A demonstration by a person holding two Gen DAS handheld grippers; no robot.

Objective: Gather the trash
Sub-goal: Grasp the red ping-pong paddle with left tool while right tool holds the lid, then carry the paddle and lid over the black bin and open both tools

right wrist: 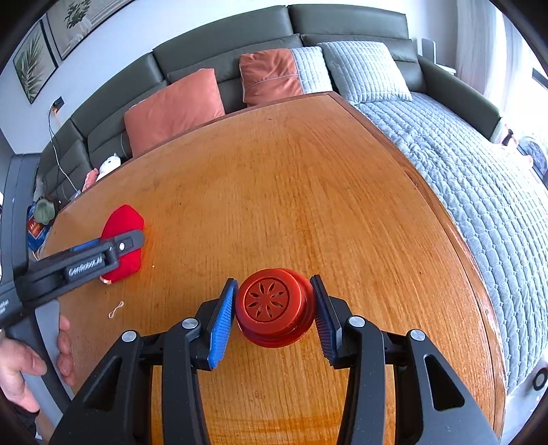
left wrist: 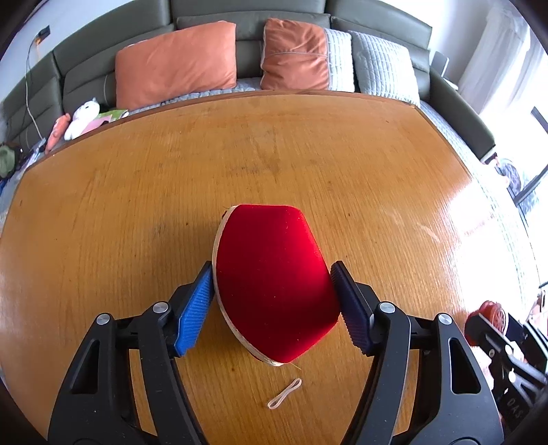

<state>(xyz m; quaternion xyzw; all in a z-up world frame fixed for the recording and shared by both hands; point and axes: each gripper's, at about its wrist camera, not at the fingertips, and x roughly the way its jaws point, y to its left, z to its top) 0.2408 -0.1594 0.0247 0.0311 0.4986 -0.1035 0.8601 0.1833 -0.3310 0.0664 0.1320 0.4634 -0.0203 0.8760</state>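
Observation:
A red velvet shell-shaped case (left wrist: 274, 280) sits between the blue pads of my left gripper (left wrist: 272, 303), which is shut on it just above the wooden table (left wrist: 308, 164). It also shows in the right wrist view (right wrist: 124, 226), behind the left gripper's finger. My right gripper (right wrist: 275, 311) is shut on a round red lid with a flower cut-out (right wrist: 274, 311), both pads touching its sides. A small rubber band (left wrist: 285, 393) lies on the table below the case, and it shows in the right wrist view (right wrist: 116, 309) too.
The table's far edge meets a grey-green sofa (left wrist: 246, 20) with orange cushions (left wrist: 174, 61) and grey quilted cushions (right wrist: 363, 70). A grey quilt (right wrist: 479, 178) runs along the table's right edge. Plush toys (left wrist: 82, 116) lie far left. A hand (right wrist: 20, 363) holds the left gripper.

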